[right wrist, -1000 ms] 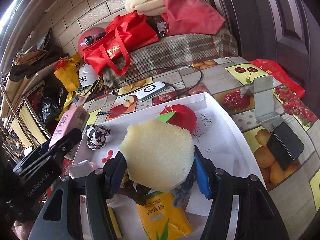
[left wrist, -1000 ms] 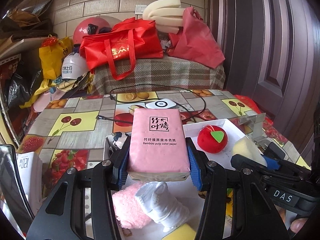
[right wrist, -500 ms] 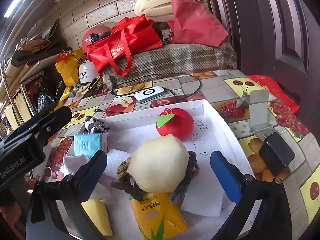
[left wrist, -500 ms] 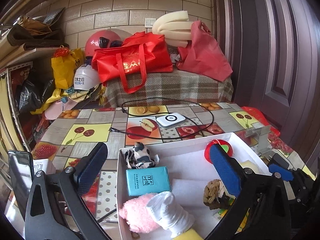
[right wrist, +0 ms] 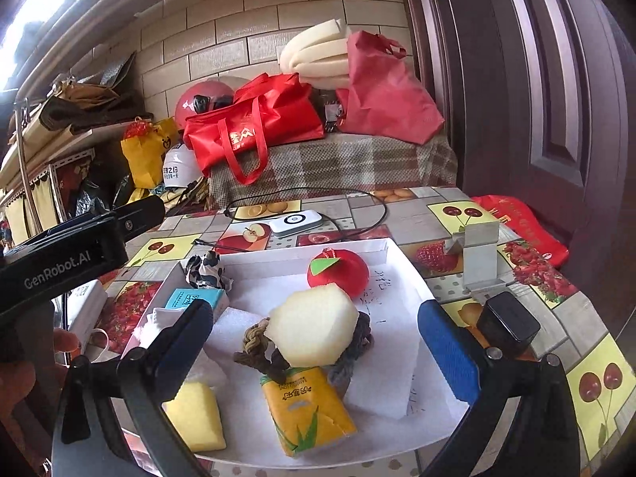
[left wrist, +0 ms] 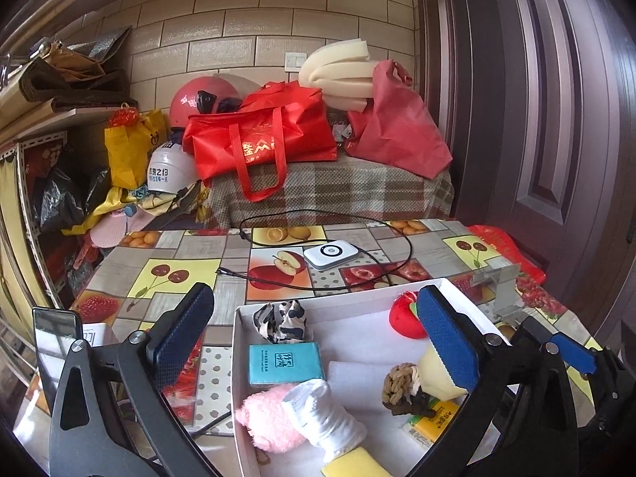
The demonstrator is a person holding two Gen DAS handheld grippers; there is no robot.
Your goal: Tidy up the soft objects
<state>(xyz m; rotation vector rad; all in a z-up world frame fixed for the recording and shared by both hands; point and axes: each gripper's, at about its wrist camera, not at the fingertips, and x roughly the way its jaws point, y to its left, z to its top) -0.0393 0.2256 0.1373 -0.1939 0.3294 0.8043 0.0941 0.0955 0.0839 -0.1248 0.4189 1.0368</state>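
Note:
A white tray (left wrist: 318, 304) on the fruit-print table holds the soft things. In it lie a cow-print cloth (left wrist: 282, 320), a teal tissue pack (left wrist: 284, 363), a pink fluffy piece (left wrist: 266, 421), a white rolled sock (left wrist: 326, 413) and a red plush apple (right wrist: 340, 272). A pale foam piece (right wrist: 314, 328) rests on a rope knot (right wrist: 258, 348), behind a yellow tissue pack (right wrist: 306, 409). A yellow sponge (right wrist: 198, 413) lies at the tray's near left. My left gripper (left wrist: 314, 310) stands open and empty over the tray's left part. My right gripper (right wrist: 314, 312) stands open, apart from the foam piece.
A white power bank (left wrist: 330, 253) with a black cable lies behind the tray. A metal stand (right wrist: 479, 256) and a black box (right wrist: 507, 326) sit right of it. A phone (left wrist: 55, 342) stands at the left. Red bags (left wrist: 262, 141) and a helmet crowd the back; a door is on the right.
Both grippers opened wide and drew back and up. The foam piece left the right fingers and now lies on the rope knot. The pink paper pack is gone from the left fingers.

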